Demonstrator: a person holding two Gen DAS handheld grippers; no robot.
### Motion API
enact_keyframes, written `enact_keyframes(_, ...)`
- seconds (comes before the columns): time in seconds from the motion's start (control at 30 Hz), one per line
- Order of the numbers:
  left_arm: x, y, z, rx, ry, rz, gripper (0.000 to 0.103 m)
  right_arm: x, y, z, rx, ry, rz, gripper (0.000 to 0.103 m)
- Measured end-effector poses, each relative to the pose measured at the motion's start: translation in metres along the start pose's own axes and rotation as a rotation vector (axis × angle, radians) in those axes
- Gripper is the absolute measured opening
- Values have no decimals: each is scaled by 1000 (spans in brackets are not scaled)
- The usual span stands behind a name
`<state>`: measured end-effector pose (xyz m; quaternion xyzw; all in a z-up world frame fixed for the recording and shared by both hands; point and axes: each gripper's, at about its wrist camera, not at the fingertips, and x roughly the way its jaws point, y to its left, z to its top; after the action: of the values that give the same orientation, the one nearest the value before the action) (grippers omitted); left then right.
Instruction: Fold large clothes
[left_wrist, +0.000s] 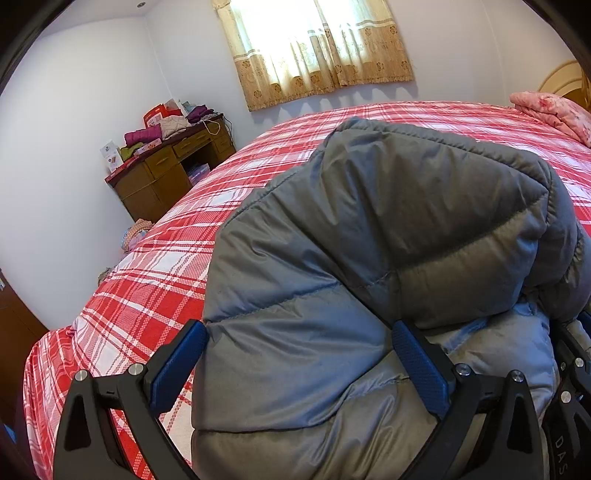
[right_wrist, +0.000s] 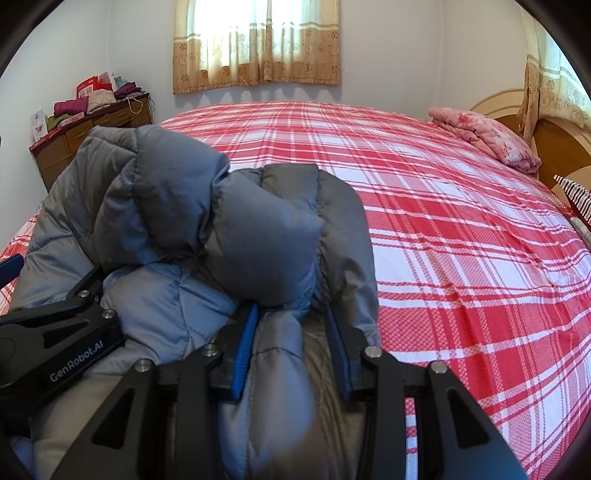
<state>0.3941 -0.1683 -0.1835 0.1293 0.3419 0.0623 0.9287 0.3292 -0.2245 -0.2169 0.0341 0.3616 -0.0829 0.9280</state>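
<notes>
You've got a wide bed (right_wrist: 461, 229) under a red-and-white plaid sheet (left_wrist: 155, 280), smooth across most of its top. The grey puffer jacket (right_wrist: 258, 236) lies bunched at your near edge. Up by the wooden headboard (right_wrist: 561, 144), a folded pink floral quilt (right_wrist: 487, 138) rests on the plaid.

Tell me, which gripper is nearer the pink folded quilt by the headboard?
Right. The right gripper clamps the grey puffer jacket on the side toward the pink quilt; the left gripper holds the jacket's far side.
</notes>
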Motion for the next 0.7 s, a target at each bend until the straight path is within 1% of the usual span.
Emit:
enact_keyframes(0.43,4,1,0,6,13,-13,102,3,0,-2,14,4,14,41)
enact_keyframes(0.63,5,4,6,10,46,-35,102,2,-4,-3,30,-1,32,41)
enact_keyframes(0.7,1,5,15,21,60,-40,101,2,-7,-2,35,1,45,41)
